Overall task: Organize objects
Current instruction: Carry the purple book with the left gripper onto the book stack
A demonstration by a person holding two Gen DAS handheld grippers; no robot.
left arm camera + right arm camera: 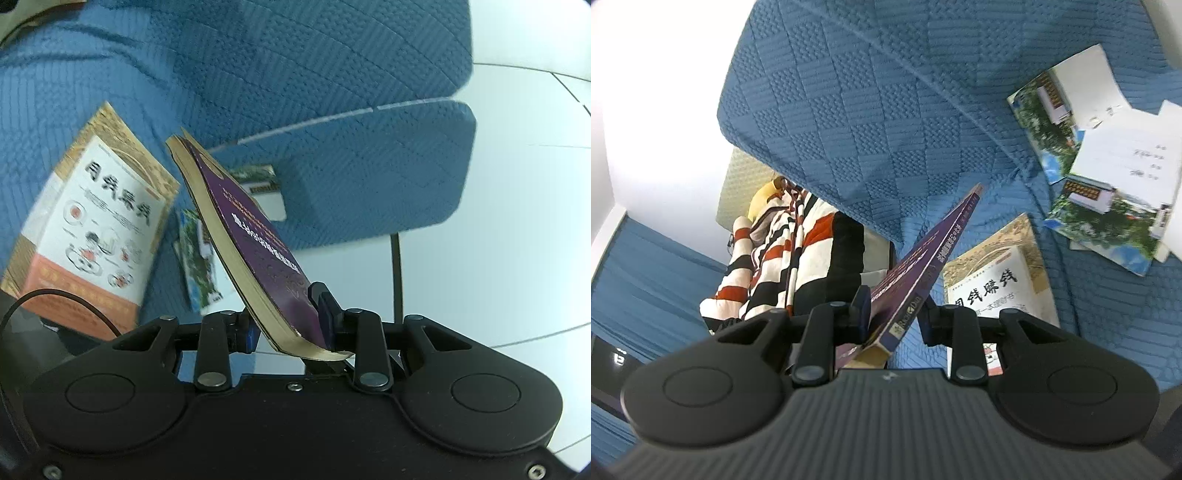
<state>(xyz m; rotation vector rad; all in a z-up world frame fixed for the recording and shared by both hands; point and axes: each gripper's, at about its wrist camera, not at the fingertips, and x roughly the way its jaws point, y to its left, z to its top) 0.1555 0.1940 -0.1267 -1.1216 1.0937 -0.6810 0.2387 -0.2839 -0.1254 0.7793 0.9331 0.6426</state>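
Observation:
A purple paperback book (255,251) is held in the air over a blue quilted sofa (314,66), tilted on edge. In the left wrist view my left gripper (290,321) is shut on its lower corner, page edges facing left. In the right wrist view my right gripper (895,314) is shut on the same purple book (923,254) at its spine end. A tan and white book (96,229) lies on the seat just behind; the right wrist view shows this tan book (1001,280) under the raised one.
Thin booklets with green landscape covers (1108,214) lie scattered on the sofa seat (849,110), one of these booklets (199,258) beside the tan book. A striped red, black and white garment (783,258) hangs beyond the sofa arm. White tiled floor (517,221) and a black sofa leg (397,273) show at right.

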